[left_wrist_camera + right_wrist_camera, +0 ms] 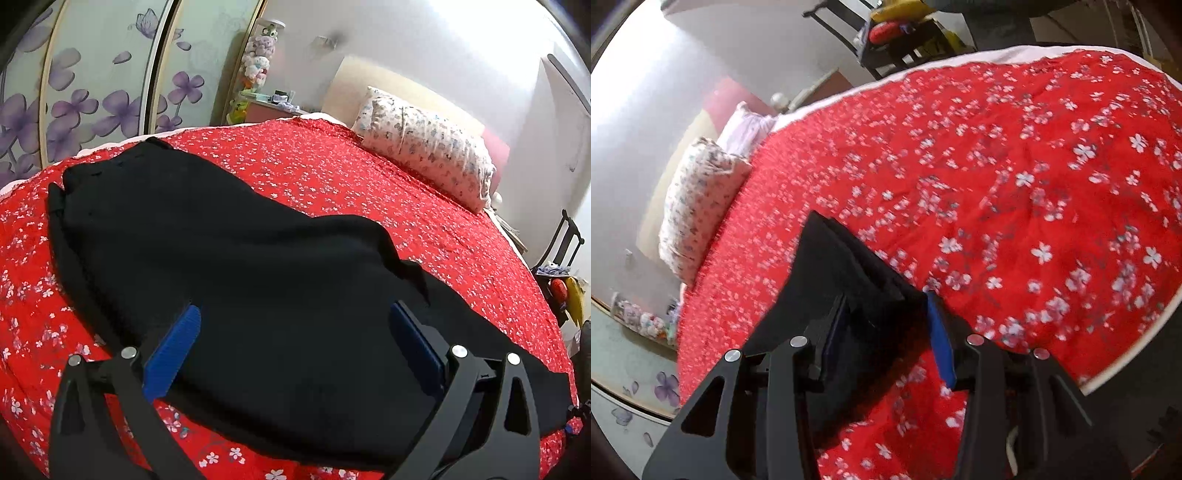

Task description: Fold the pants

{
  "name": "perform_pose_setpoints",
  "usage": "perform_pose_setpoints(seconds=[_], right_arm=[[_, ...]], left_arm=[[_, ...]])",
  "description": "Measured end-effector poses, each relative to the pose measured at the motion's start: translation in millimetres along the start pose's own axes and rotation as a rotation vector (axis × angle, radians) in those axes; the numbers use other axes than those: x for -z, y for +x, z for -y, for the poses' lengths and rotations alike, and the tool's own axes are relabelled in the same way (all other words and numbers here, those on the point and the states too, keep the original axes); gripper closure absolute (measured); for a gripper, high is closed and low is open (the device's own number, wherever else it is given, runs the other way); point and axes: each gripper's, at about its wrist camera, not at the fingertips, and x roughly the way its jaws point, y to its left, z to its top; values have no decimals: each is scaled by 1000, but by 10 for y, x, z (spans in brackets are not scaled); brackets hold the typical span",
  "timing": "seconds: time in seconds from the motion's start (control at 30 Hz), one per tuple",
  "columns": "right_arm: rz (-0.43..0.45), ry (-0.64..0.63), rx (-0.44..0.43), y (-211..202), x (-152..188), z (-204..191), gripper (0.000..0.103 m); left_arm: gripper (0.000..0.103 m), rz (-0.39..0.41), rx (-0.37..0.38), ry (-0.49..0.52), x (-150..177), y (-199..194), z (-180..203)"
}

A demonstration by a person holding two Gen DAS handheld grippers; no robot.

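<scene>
Seen first from the left wrist, the black pants (229, 258) lie spread across a red bedspread (332, 173) printed with small white flowers, running from the far left corner of the bed toward the near right edge. The left gripper (295, 325) hangs over the near end of the garment with its jaws standing wide apart; its blue pads (173, 350) flank the cloth without pressing on it, so nothing is held there. A floral pillow (424, 147) rests against the headboard at the far right, and wardrobe doors (92, 92) painted with purple blossoms stand behind the bed on the left. Next, from the right wrist, the picture is tilted and slightly blurred. A pointed end of the pants (842, 266) pokes up between the fingers of the right gripper (886, 321), with the bedspread (1034, 166) stretching away beyond it. Its jaws are partly apart, with dark cloth lying against the left pad; whether they truly pinch the fabric cannot be told. The same pillow (698, 206) sits at the left, and a dark chair (894, 40) piled with coloured items stands past the bed's far edge.
</scene>
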Motion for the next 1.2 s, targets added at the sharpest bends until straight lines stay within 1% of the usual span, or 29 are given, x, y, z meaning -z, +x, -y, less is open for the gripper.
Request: perform_pose_setpoints(seconds=[0.07, 0.1, 0.17, 0.23, 0.4, 0.43, 0.47, 0.5, 0.57, 0.63, 0.7, 0.8, 0.87, 0.9, 0.97, 1.03, 1.07, 1.13, 1.17, 1.2], right_arm=[[15, 2, -60, -52, 2, -24, 58], [20, -2, -68, -67, 3, -40, 58], [14, -9, -45, -27, 3, -48, 58], [-1, 13, -23, 39, 19, 10, 59], [18, -3, 6, 57, 44, 0, 60], [33, -13, 8, 50, 56, -7, 65], [48, -12, 12, 42, 58, -11, 79], [62, -1, 9, 31, 59, -8, 82], [85, 34, -26, -34, 62, 5, 84], [113, 29, -33, -114, 75, -56, 84], [141, 0, -30, -197, 104, -176, 86], [172, -54, -85, -309, 139, -394, 86], [198, -127, -109, -409, 199, -598, 86], [199, -161, -138, -454, 237, -711, 86], [182, -256, -206, -538, 372, -1012, 86], [163, -354, -239, -567, 538, -1294, 86], [136, -411, -261, -560, 665, -1487, 86], [82, -478, -310, -503, 892, -1777, 86], [28, -511, -352, -437, 1075, -1965, 86], [-6, -524, -372, -380, 1157, -2064, 86]], left_arm=[[2, 0, 3, -3, 6, -7, -7], [2, -1, 4, -4, 9, -10, -6], [2, -3, 5, -3, 8, -8, -2], [2, -4, 6, -1, 10, -8, 2], [2, -13, 7, -5, 14, 4, -10], [2, -15, 8, -7, 14, 8, -9], [2, -15, 9, -9, 15, 6, -8], [2, -16, 10, -11, 11, 9, -14], [2, -17, 10, -13, 9, 12, -11], [2, -17, 11, -15, 7, 14, -10], [2, -17, 14, -19, 3, 12, -19], [2, -18, 21, -28, -3, 8, -33], [2, -20, 23, -33, -6, 6, -39], [2, -20, 27, -39, -9, 4, -43], [2, -22, 32, -48, -16, 0, -49], [2, -23, 39, -71, -31, -8, -79], [2, -21, 43, -86, -40, -16, -98], [2, -20, 44, -99, -55, -19, -123], [2, -18, 44, -107, -63, -26, -139], [2, -18, 44, -113, -68, -27, -148]])
